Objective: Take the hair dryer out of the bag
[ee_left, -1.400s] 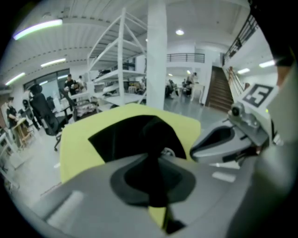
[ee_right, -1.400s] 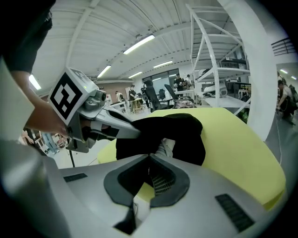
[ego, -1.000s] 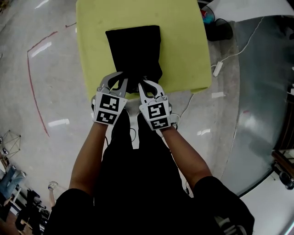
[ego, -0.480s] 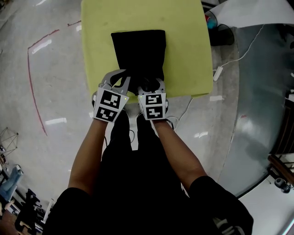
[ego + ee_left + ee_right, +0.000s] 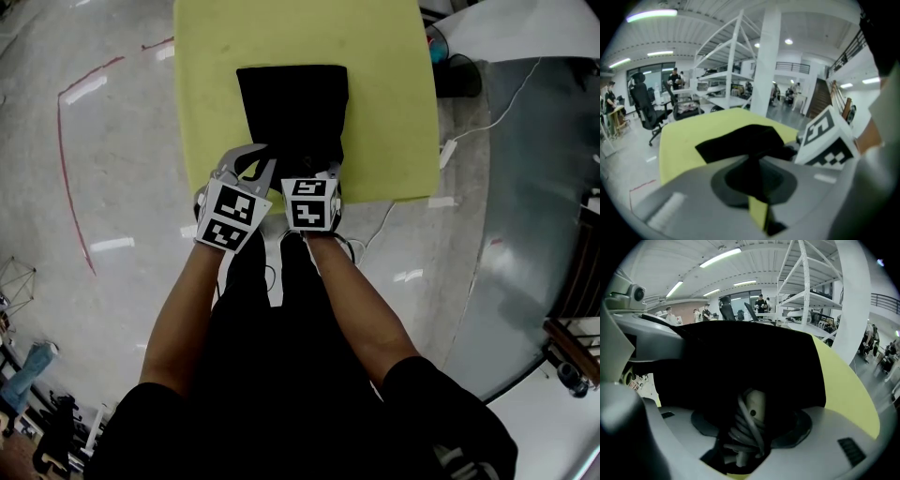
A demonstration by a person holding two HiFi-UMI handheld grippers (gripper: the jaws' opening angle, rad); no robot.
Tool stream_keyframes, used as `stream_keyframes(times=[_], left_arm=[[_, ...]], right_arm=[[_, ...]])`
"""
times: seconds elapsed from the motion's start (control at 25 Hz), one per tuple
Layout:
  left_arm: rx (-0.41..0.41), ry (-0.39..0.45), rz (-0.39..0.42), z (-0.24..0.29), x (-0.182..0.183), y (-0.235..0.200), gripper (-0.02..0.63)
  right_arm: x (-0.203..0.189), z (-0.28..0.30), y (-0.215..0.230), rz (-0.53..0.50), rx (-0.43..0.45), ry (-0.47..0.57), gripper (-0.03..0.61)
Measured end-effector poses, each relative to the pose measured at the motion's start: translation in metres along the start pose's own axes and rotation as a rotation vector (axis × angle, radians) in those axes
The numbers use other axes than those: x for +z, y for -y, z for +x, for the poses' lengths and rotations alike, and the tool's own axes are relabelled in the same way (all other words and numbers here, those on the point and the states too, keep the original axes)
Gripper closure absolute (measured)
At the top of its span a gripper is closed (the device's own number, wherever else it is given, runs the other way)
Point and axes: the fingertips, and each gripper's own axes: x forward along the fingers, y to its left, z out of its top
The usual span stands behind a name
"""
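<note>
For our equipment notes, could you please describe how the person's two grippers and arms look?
Both the left gripper and right gripper have pale grey curved jaws and a white cube with black square markers. The arms are bare below short black sleeves.

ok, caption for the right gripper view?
Right claw, jaws just opened, straddles the cord-wrapped hair dryer poking from the black bag.

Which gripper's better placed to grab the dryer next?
Right, I'd say. The right gripper has just been opening its fingers, which straddle the dryer by its cord-wrapped handle at the mouth of the bag. The left gripper is shut on the bag edge, holding it.
</note>
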Motion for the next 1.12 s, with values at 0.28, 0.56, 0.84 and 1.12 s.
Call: stream_keyframes(times=[0.28, 0.56, 0.84, 1.12], left_arm=[[-0.017, -0.014, 0.003, -0.005, -0.007, -0.002, 0.597], [-0.025, -0.008, 0.002, -0.004, -0.009, 0.003, 0.597], [-0.026, -0.002, 0.000, -0.006, -0.012, 0.008, 0.597], [0.023, 0.001, 0.011, -0.013, -0.008, 0.000, 0.597]], right_arm=[[-0.013, 0.008, -0.004, -0.007, 0.009, -0.046, 0.342], [-0.013, 0.008, 0.003, 0.076, 0.021, -0.024, 0.388], [-0.013, -0.002, 0.005, 0.067, 0.086, -0.001, 0.397], [-0.013, -0.028, -0.001, 0.050, 0.196, 0.005, 0.399]])
